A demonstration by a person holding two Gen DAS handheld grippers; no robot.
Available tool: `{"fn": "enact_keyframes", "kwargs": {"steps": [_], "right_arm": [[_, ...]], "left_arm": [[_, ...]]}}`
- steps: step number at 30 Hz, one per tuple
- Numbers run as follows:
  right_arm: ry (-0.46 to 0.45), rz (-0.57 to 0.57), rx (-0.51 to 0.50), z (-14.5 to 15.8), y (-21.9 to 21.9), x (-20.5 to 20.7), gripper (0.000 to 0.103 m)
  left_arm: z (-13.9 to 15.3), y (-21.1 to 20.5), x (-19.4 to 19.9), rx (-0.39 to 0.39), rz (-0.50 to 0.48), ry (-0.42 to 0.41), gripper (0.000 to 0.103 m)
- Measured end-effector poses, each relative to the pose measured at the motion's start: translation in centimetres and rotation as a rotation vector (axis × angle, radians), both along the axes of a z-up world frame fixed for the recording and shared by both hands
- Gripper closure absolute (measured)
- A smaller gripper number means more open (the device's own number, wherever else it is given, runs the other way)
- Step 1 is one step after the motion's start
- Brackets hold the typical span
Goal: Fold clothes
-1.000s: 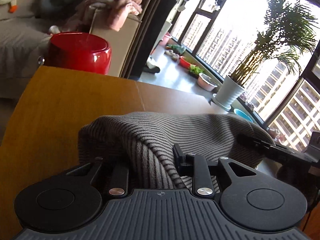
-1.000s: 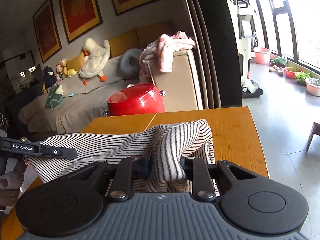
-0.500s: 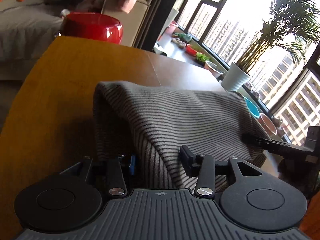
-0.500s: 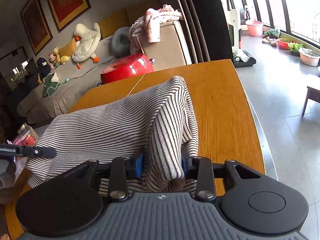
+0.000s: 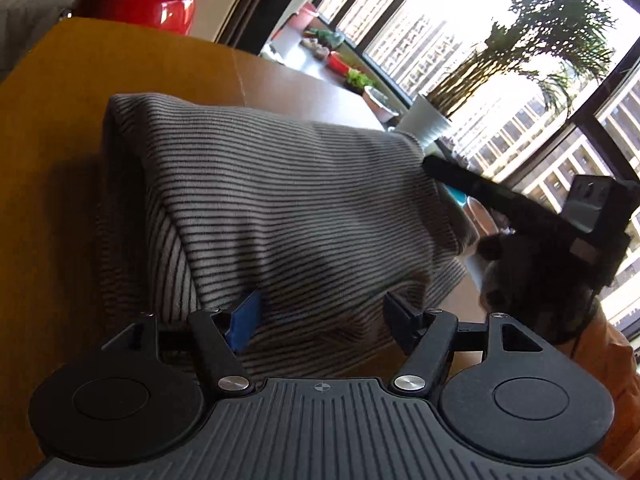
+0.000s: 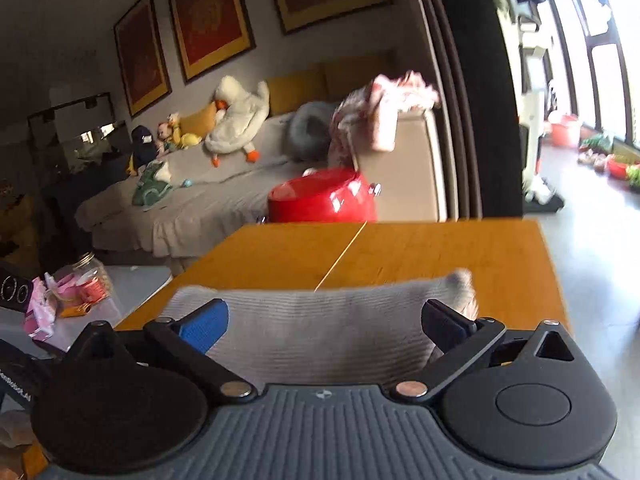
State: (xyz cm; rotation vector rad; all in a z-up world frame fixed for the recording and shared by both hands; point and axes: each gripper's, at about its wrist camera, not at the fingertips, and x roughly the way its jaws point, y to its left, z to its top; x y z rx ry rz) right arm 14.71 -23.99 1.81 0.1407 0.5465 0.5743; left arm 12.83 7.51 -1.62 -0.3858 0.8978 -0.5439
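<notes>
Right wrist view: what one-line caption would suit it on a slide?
Right gripper, jaws spread open, over a striped garment lying on a wooden table.

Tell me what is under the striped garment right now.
The striped garment lies on the wooden table, whose bare top shows around it. The open left gripper and open right gripper straddle its near edge. Anything between its folded layers is hidden.

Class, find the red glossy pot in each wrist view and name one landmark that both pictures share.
Left wrist view: red pot at the top left, beyond the table's far edge.
Right wrist view: red pot at centre, just behind the table's far edge.
Shared landmark: the striped garment on the wooden table.
</notes>
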Motion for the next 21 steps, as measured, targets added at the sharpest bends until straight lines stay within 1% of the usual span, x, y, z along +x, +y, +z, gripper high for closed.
{"fn": "enact_keyframes", "kwargs": {"steps": [1,2,3,8,11,13,15,19,21], "right_arm": [[0.054,0.006,-0.007,-1.2,0.2,0.7,0.0],[0.079,0.0,-0.023,-2.5,0.3,0.8,0.0],[0.038,0.01,-0.03,-3.1,0.3,0.2,0.0],[0.051,-0.001,-0.029,-3.1,0.2,-2.8,0.0],[0.085,0.033,0.0,-3.1,0.7,-5.0,0.0],[0.112,0.07,0.028,-3.0,1.3,-6.2,0.0],[0.125,0.096,0.044,-3.0,2.1,-7.2,0.0],[0.1,0.076,0.001,-2.2,3.3,-8.3,0.0],[0.055,0.051,0.023,-0.7,2.4,-8.6,0.0]], "left_arm": [[0.0,0.3,0.4,-0.009,0.01,0.003,0.029],[0.0,0.5,0.9,-0.017,0.02,0.006,0.029],[0.0,0.8,1.4,-0.025,0.03,0.009,0.029],[-0.5,1.3,4.6,-0.027,0.112,-0.039,0.026],[-0.7,0.8,6.6,-0.01,0.165,-0.088,0.023],[-0.7,0.1,7.7,0.009,0.182,-0.119,0.018],[-0.5,-1.2,8.5,0.032,0.171,-0.142,0.007],[0.4,-2.1,7.6,0.082,0.166,-0.143,0.006],[1.1,-1.6,6.5,0.069,0.168,-0.123,0.006]]}}
